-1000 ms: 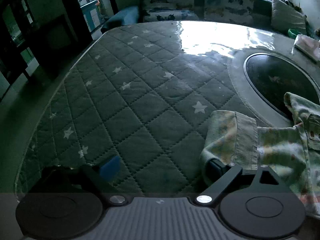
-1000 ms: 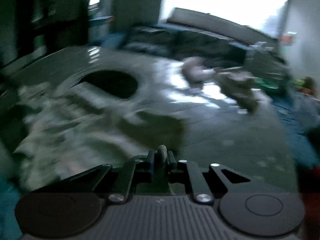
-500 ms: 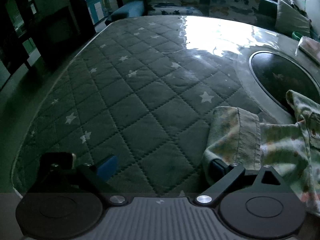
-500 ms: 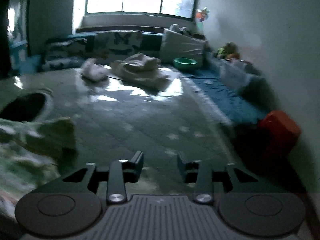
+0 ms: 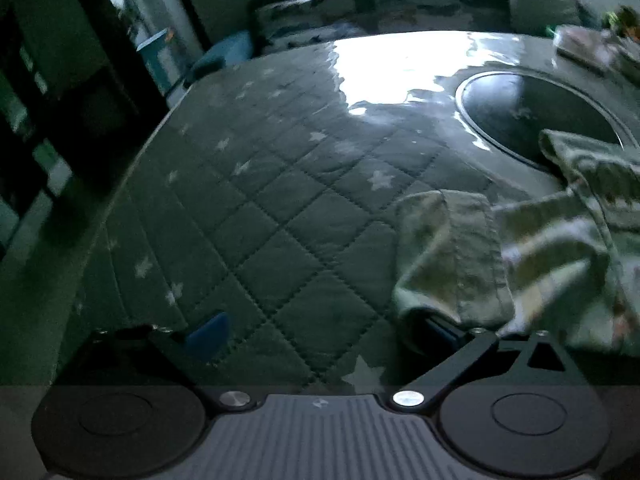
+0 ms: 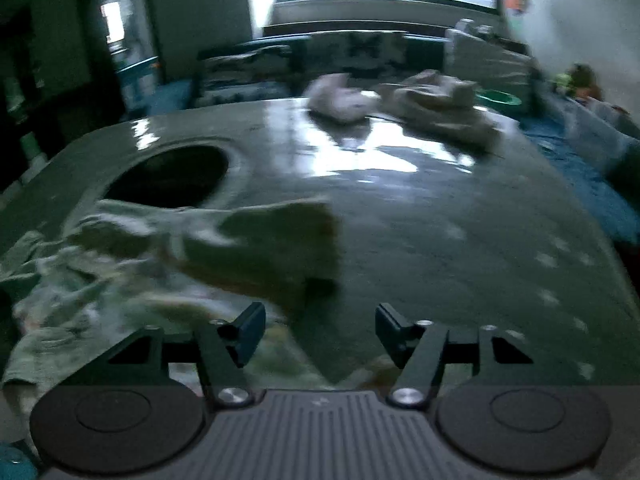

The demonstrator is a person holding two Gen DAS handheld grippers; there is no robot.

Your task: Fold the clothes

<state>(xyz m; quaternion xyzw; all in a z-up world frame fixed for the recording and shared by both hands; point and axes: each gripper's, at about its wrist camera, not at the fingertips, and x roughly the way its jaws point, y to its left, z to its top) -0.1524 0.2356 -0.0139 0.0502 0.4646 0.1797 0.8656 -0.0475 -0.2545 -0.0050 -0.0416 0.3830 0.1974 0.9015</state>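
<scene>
A pale green patterned garment (image 5: 520, 248) lies crumpled on the quilted star-print table cover (image 5: 280, 220). In the left wrist view its ribbed sleeve cuff (image 5: 448, 256) drapes over my right fingertip (image 5: 444, 330). My left gripper (image 5: 324, 334) is open wide, its other fingertip (image 5: 208, 336) bare on the cover. In the right wrist view the garment (image 6: 160, 256) spreads at the left, one flap (image 6: 280, 248) just ahead. My right gripper (image 6: 320, 334) is open and empty above the garment's near edge.
A dark round opening (image 5: 536, 116) sits in the table beyond the garment; it also shows in the right wrist view (image 6: 168, 176). Other clothes are piled at the table's far side (image 6: 436, 108). A cushioned bench (image 6: 320, 60) runs along the window. The table's left edge (image 5: 132, 176) drops to the floor.
My right gripper let go, opened wide and swung back left toward the garment. My left gripper stayed open with the cuff on one finger and shifted slightly.
</scene>
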